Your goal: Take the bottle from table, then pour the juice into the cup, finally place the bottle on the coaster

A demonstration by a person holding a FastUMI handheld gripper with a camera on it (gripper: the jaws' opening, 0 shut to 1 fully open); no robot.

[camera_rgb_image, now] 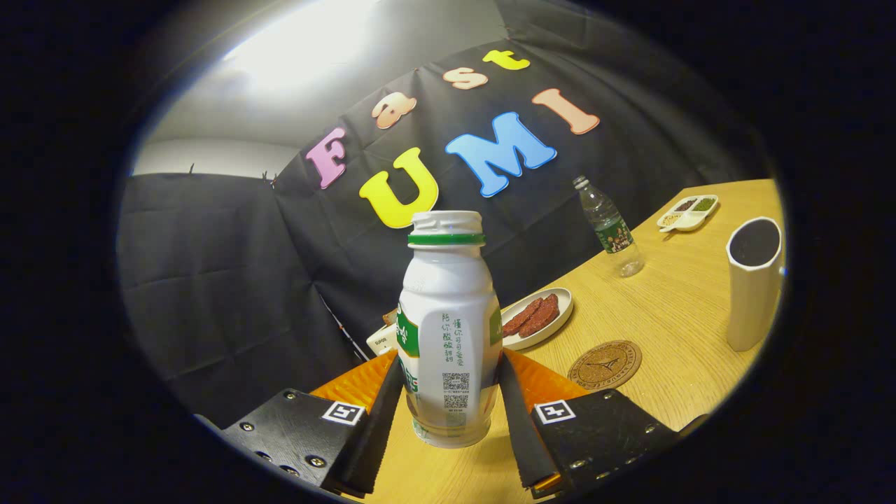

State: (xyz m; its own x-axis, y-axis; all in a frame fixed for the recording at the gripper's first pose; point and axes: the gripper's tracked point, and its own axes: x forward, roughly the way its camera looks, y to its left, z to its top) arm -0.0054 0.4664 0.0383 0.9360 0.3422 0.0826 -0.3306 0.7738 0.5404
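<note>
A creased black cloth wall (231,294) covers the middle and left of the frame, pinned along its top edge at the upper left. Above it sits a pale grey wall (210,155) and a ceiling with a bright glare of light (301,42) at the upper left. A light wooden worktop (672,308) fills the lower right, tilting up toward the right.
</note>
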